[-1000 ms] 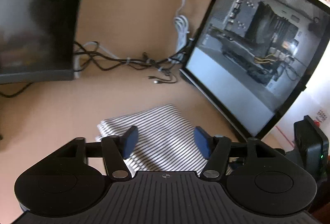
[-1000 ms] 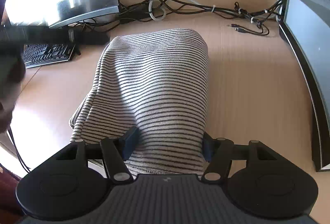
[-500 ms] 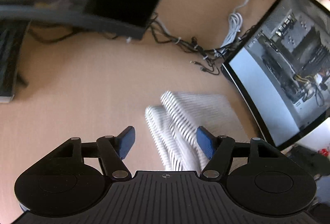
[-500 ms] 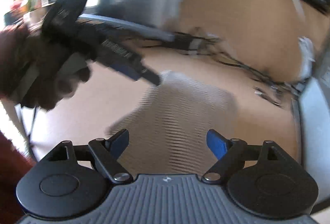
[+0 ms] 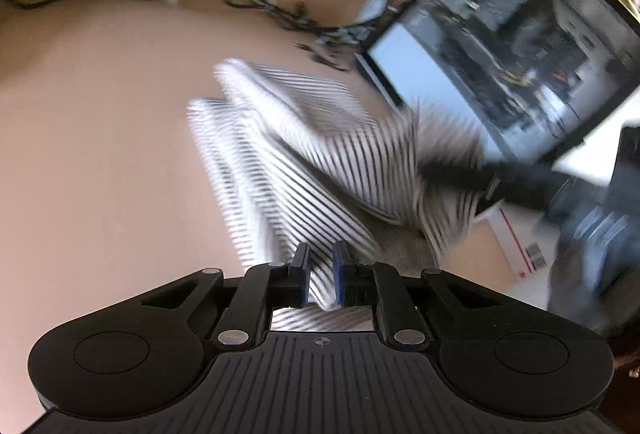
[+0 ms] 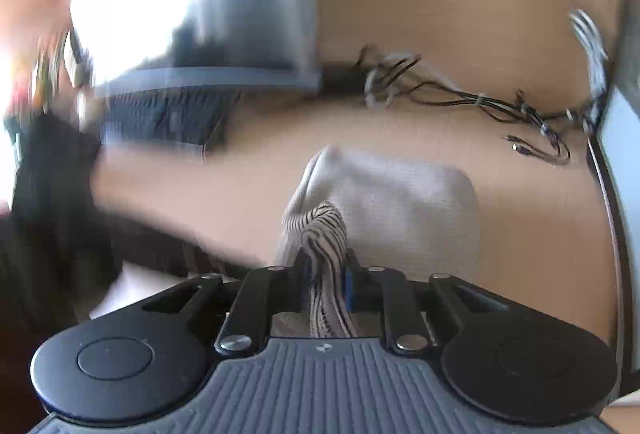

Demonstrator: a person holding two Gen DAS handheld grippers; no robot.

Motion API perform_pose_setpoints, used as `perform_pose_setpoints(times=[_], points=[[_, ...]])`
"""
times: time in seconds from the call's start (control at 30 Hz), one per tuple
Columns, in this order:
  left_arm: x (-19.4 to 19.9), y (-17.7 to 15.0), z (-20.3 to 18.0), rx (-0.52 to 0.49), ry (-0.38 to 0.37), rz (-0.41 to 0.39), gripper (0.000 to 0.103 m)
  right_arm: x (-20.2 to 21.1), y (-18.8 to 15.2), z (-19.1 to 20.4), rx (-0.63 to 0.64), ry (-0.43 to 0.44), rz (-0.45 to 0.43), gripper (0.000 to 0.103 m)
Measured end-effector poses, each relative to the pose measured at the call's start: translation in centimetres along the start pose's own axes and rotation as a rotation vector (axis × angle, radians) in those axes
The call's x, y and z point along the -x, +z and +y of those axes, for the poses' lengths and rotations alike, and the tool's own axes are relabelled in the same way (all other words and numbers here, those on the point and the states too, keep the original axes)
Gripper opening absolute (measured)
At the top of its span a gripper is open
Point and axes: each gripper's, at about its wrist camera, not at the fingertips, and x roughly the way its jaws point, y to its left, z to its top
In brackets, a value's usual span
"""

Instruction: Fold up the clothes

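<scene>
A black-and-white striped garment (image 5: pixel 304 162) lies folded on the tan desk, its near part lifted and blurred by motion. My left gripper (image 5: pixel 321 274) is shut on the garment's near edge. In the left wrist view the other gripper (image 5: pixel 480 178) reaches in from the right onto the cloth. In the right wrist view my right gripper (image 6: pixel 326 280) is shut on a bunched fold of the striped garment (image 6: pixel 324 230), with the rest of the cloth (image 6: pixel 400 202) lying beyond it.
A monitor (image 5: pixel 512 34) stands at the right and a tangle of cables (image 5: pixel 280 10) runs along the back of the desk. Another monitor (image 6: pixel 192 10) and a keyboard (image 6: pixel 160 118) sit at the left. A white label card (image 5: pixel 516 238) lies near the right.
Both grippers were open over the folded garment. Both have now closed on its near edge and lifted it; the views are blurred by fast motion.
</scene>
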Motion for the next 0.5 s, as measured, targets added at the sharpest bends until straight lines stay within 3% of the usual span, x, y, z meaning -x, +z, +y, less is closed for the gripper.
perform_pose_setpoints(times=[0.07, 0.17, 0.33, 0.37, 0.4, 0.5], points=[[-0.6, 0.0, -0.4, -0.022, -0.003, 0.008, 0.012, 0.8, 0.9, 0.6, -0.029, 0.073, -0.029, 0.014], [-1.1, -0.1, 0.2, -0.004, -0.022, 0.010, 0.012, -0.1, 1.0, 1.6, -0.011, 0.131, 0.013, 0.014], [0.5, -1.4, 1.8, -0.001, 0.021, 0.034, 0.024, -3.5, -2.0, 1.3, 0.015, 0.091, 0.166, 0.014], [1.1, -1.7, 2.4, 0.019, 0.029, 0.026, 0.034, -3.8, -2.4, 1.6, 0.051, 0.072, 0.180, 0.014], [1.9, -1.8, 2.9, 0.042, 0.056, 0.009, 0.051, -4.1, -2.8, 2.0, 0.093, 0.054, 0.191, 0.015], [4.4, -1.4, 4.1, 0.101, 0.089, -0.064, 0.052, -4.4, -4.3, 4.4, 0.268, 0.003, 0.201, 0.017]])
